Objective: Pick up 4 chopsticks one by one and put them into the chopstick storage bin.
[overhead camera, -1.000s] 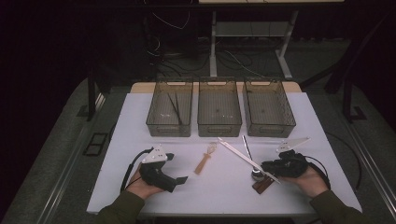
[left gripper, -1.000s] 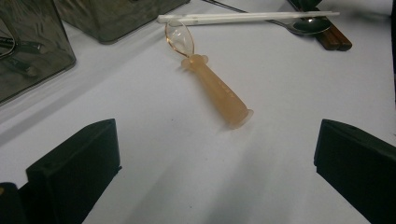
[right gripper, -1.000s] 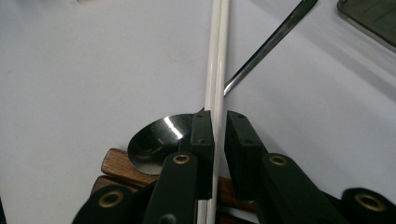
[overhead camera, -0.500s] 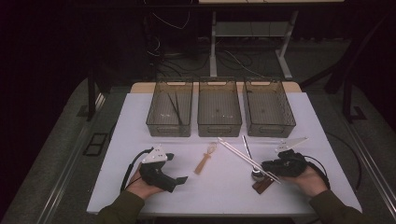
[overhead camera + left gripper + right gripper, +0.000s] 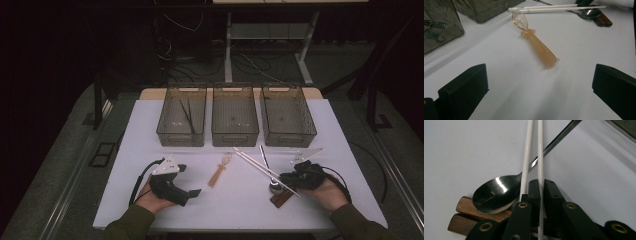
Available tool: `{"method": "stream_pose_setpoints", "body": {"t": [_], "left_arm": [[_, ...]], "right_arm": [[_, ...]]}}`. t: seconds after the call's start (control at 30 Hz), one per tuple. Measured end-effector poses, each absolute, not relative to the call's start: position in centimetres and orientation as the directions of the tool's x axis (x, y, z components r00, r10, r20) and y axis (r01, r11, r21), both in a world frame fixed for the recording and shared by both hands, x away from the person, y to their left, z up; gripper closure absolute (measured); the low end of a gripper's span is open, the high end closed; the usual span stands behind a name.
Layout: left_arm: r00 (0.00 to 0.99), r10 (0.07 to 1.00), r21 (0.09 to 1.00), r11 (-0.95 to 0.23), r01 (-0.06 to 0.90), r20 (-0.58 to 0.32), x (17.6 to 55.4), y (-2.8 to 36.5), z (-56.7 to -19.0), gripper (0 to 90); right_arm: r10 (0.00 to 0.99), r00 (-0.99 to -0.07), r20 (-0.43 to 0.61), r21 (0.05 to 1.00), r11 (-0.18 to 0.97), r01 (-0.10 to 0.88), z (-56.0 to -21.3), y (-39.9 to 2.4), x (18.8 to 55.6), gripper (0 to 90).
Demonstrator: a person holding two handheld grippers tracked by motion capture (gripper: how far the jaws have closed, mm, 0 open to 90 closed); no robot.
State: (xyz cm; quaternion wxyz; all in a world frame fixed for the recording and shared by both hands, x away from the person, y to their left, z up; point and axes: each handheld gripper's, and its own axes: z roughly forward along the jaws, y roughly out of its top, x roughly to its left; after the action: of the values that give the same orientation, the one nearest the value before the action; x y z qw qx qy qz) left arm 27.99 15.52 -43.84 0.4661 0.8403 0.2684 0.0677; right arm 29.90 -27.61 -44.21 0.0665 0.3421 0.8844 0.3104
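Right gripper view: right tongs [image 5: 539, 187] clenched on one white chopstick [image 5: 540, 150], its twin just outside them.

High overhead view, two close gripper views

A glossy metal spoon [image 5: 492, 193] lies left of the right gripper [image 5: 542, 185]. White chopsticks [image 5: 527, 157] look smooth plastic. Beneath them are dark wooden handles [image 5: 465, 213].
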Motion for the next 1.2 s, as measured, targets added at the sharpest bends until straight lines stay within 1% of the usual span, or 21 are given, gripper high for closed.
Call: {"method": "stream_pose_setpoints", "body": {"t": [0.43, 1.2], "left_arm": [[0.848, 0.513, 0.819, -0.424, 0.387, -0.136, 27.97, 15.49, -43.84, 0.0], [0.849, 0.511, 0.822, -0.421, 0.384, -0.136, 27.99, 15.5, -43.79, 0.0]], "right_arm": [[0.65, -0.758, 0.055, 0.586, 0.594, 0.552, -44.12, -27.21, 29.6, 85.4], [0.64, -0.765, 0.076, 0.607, 0.579, 0.545, -43.52, -27.97, 29.73, 85.5]]}}
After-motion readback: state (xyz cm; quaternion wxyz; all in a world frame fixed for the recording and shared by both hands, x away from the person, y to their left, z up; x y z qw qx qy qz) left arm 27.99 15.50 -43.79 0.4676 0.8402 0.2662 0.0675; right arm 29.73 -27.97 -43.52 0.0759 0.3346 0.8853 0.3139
